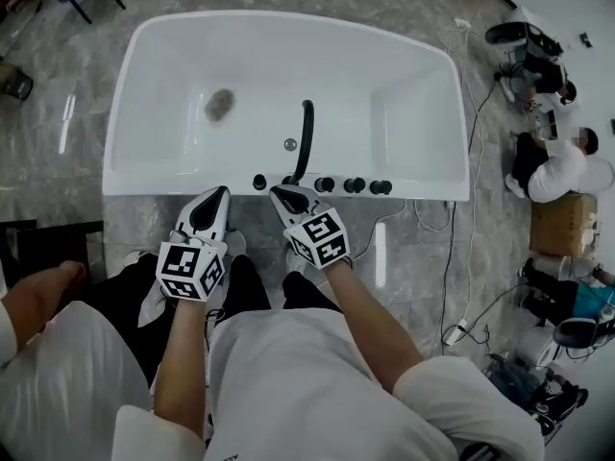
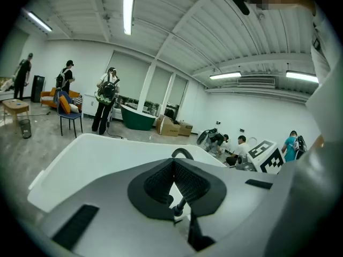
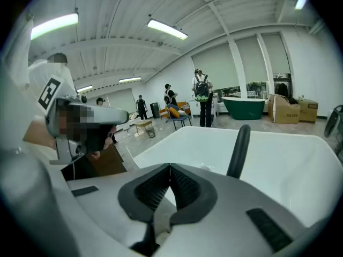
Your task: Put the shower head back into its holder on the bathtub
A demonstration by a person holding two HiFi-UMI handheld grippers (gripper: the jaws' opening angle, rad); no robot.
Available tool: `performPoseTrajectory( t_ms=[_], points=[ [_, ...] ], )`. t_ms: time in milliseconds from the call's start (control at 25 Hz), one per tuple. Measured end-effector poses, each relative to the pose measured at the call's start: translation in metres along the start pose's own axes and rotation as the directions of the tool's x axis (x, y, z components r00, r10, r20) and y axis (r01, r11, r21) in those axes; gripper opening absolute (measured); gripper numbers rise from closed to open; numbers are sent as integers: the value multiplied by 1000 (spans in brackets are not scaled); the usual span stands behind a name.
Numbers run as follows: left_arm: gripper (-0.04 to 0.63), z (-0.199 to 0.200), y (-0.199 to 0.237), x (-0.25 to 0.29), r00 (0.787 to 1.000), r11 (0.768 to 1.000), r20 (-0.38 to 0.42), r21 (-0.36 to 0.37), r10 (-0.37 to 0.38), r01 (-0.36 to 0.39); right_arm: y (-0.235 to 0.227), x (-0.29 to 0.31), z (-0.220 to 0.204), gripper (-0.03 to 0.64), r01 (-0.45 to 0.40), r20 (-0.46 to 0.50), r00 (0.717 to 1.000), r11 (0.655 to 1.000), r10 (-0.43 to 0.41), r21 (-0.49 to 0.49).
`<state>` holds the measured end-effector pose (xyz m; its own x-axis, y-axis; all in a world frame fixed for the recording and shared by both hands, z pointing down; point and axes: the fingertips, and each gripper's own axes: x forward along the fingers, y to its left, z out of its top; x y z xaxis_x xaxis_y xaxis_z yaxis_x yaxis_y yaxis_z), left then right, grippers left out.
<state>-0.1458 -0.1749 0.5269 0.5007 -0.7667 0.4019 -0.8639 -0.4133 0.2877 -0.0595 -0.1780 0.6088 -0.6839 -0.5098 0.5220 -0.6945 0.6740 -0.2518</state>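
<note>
We note the white bathtub [image 1: 144,176] lying crosswise below the head view, its drain [image 1: 220,105] a dark patch on the floor of the basin. The black shower head [image 1: 306,134] stands up from the near rim, and its lower end meets that rim in a row of black knobs [image 1: 354,185]. We cannot make out the holder itself. Nothing grips the shower head. The left gripper [image 1: 217,200] hangs just short of the near rim, left of the shower head's foot. In its own view the jaws are pressed together at the tips with nothing between them, and the curved top of the shower head shows beyond them. The right gripper [image 1: 283,198] sits close beside the foot of the shower head, apart from it. Its jaws are likewise closed tip to tip and empty, and the shower head rises to the right of them in that gripper's view. On the floor well right of the tub a person [image 1: 562,166] sits beside a cardboard box [image 1: 557,224]. A dark green tub [image 2: 138,116] stands far across the room.
</note>
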Motion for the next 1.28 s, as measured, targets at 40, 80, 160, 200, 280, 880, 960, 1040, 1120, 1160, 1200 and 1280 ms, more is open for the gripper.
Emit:
performPoseTrajectory(
  t_ms=[40, 80, 160, 200, 280, 880, 960, 1040, 1120, 1160, 1200, 1280],
  points=[
    [11, 4, -5, -2, 1000, 1000, 8, 3, 3, -3, 1, -9, 7, 18, -12, 19, 1000, 1000, 12, 6],
    [11, 8, -11, -3, 1000, 1000, 15, 7, 3, -3, 2, -20, 13, 18, -23, 40, 999, 1000, 23, 10],
    [11, 15, -24, -7, 1000, 1000, 30, 14, 2, -3, 4, -42, 27, 18, -43, 85, 996, 999, 42, 17],
    [11, 18, -30, -9, 999, 1000, 38, 15, 5, -6, 5, -54, 34, 17, -53, 106, 993, 998, 51, 19],
    [11, 25, -42, -12, 998, 1000, 53, 14, 18, -19, 4, -78, 46, 18, -67, 144, 988, 998, 64, 19],
    [11, 76, -120, -56, 981, 993, 183, 81, 72, -88, -6, -200, 118, 18, -121, 320, 938, 991, 134, -62],
    [11, 76, -122, -62, 981, 993, 182, 88, 67, -85, 1, -206, 119, 18, -120, 330, 934, 991, 135, -65],
    [11, 78, -120, -66, 980, 992, 186, 94, 63, -82, 7, -210, 124, 18, -113, 339, 932, 991, 129, -69],
    [11, 83, -118, -70, 980, 991, 192, 110, 57, -79, 11, -213, 130, 18, -99, 351, 929, 993, 118, -69],
    [11, 85, -117, -72, 980, 990, 194, 120, 52, -76, 13, -216, 132, 18, -92, 358, 927, 993, 111, -68],
    [11, 87, -115, -75, 979, 989, 197, 128, 46, -73, 16, -219, 134, 18, -85, 366, 925, 994, 103, -66],
    [11, 92, -108, -81, 978, 989, 205, 136, 34, -63, 20, -223, 140, 18, -68, 386, 918, 996, 87, -60]
  ],
)
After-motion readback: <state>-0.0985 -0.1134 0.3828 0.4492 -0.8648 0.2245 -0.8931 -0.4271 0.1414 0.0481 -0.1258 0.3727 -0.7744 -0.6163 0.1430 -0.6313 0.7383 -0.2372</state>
